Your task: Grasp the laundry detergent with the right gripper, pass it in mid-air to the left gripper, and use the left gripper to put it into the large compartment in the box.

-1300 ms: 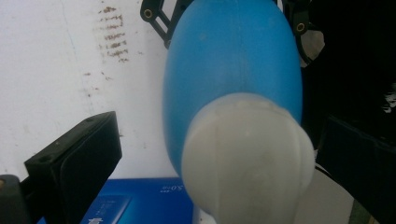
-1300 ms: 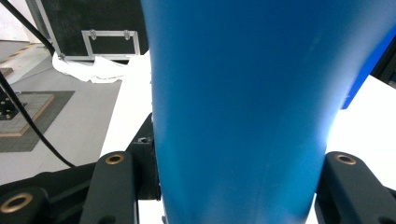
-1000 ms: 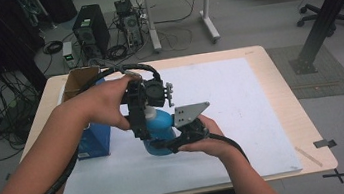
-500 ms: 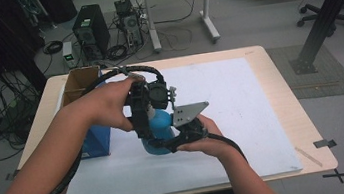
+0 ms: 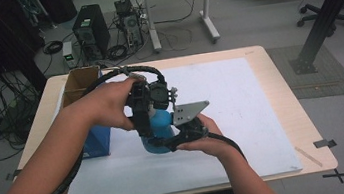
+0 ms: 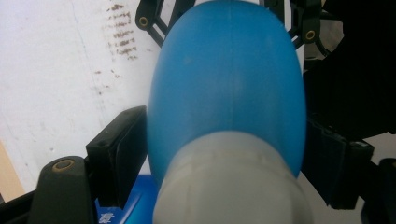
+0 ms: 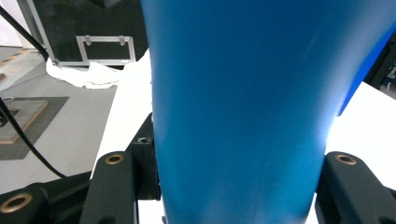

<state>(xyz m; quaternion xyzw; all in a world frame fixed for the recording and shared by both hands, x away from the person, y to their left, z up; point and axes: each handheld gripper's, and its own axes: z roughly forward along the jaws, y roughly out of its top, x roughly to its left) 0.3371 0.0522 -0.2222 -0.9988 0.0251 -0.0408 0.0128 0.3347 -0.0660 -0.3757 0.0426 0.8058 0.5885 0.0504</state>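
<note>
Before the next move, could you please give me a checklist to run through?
1. Right tongs shut on bottle: ok.
2. Left tongs have just been closing, with the bottle's shoulder between them: ok.
3. Left pads pressing firmly: cannot tell.
4. Cap on bottle: ok.
5. Bottle apart from box: ok.
6. Bottle resting on table: cannot tell.

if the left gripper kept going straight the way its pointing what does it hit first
Probably the blue bottle: it sits right between the left gripper's jaws, which have just been closing around its shoulder above the grey cap. Beyond it looks to be the right gripper, clamped on the bottle's body.
</note>
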